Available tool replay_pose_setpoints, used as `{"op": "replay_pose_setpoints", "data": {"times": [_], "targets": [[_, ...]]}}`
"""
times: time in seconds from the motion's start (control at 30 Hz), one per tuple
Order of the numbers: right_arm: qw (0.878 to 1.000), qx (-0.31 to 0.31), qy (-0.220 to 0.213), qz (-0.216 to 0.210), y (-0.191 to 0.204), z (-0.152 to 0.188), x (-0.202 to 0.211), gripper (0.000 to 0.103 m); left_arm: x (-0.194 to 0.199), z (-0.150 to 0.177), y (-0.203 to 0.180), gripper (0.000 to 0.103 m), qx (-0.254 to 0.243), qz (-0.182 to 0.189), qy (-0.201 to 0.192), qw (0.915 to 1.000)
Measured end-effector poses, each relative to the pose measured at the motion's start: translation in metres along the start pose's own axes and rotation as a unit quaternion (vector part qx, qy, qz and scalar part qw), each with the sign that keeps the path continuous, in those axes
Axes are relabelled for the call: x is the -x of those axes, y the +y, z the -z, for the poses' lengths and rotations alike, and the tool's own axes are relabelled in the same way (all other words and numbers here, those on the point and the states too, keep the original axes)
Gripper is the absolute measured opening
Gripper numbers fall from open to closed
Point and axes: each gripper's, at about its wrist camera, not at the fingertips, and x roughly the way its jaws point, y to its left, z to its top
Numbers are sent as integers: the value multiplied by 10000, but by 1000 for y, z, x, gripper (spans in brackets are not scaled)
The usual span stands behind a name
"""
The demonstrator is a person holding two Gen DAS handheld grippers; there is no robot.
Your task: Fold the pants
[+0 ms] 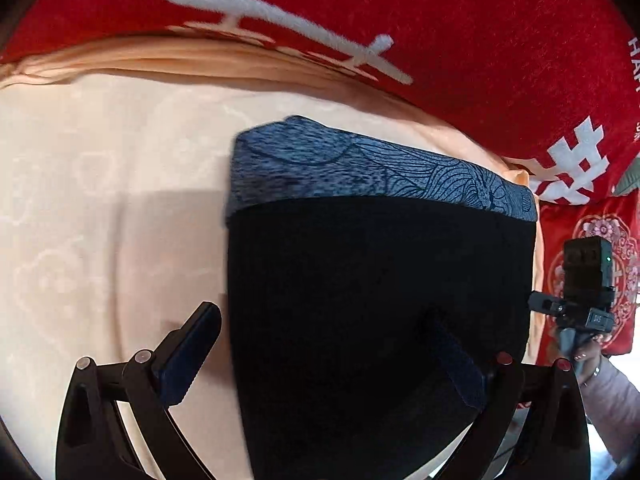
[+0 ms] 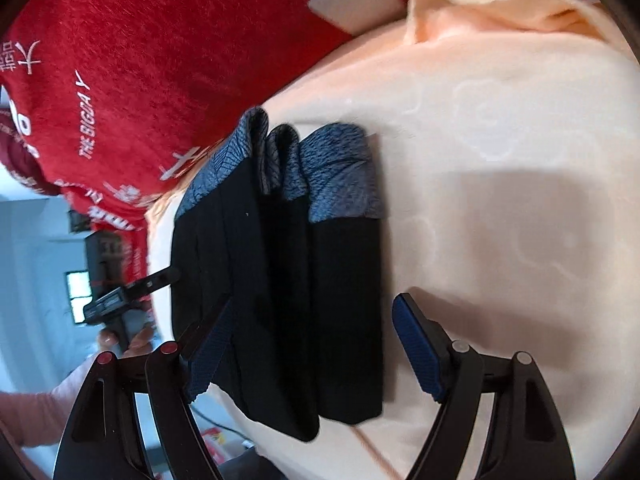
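Note:
The pants (image 1: 380, 280) are black with a blue-grey patterned band (image 1: 360, 160) and lie folded on a peach cloth (image 1: 100, 200). My left gripper (image 1: 324, 344) hangs open just above their near left edge. One of its fingers (image 1: 192, 352) is over the cloth and the other is over the black fabric. In the right wrist view the pants (image 2: 340, 300) show several stacked folds. My right gripper (image 2: 314, 340) is open wide and straddles their near end, with no pad pressing on them. Each view shows the other gripper at the pants' far side, held by a hand.
A red fleece blanket (image 1: 440, 20) with white characters lies behind the peach cloth. A red embroidered cushion (image 1: 592, 224) sits at the right. The cloth bunches into a ridge (image 2: 480, 12) at the back. The bed's edge and the room beyond (image 2: 36, 240) show at the left.

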Motion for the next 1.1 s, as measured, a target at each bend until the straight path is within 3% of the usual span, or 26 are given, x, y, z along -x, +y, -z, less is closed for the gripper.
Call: {"op": "replay_pose_setpoints", "data": {"times": [0.2,0.4,0.47,0.53,0.63,0.7,0.8,1.1], "targets": [[9989,342,204,-230,7,-10,-21,84,-13,-6,-8,103,-108,87,11,9999],[9982,-191,90,-558,-11,-11,-15,84,-12,-4,-11,101,-52,3,17,10000],[9991,-235,127,-336,-7,-12,-15,78,-7,-1,-19,91,-135,-55,-116,9998],[9997,-146,177,-108,0,-13,-15,64,3,6,-31,76,-331,-200,-297,9988],[9999,-106,114,-38,7,-11,-9,48,17,11,-40,63,-415,-316,-429,9977],[9999,-120,34,-50,11,-9,-3,43,26,15,-43,58,-362,-295,-491,9977],[9994,-235,-44,-268,17,-3,7,38,42,27,-54,58,-519,-337,-582,9964],[9975,-150,176,-665,53,35,28,37,95,80,-57,58,-705,-512,-592,9944]]}}
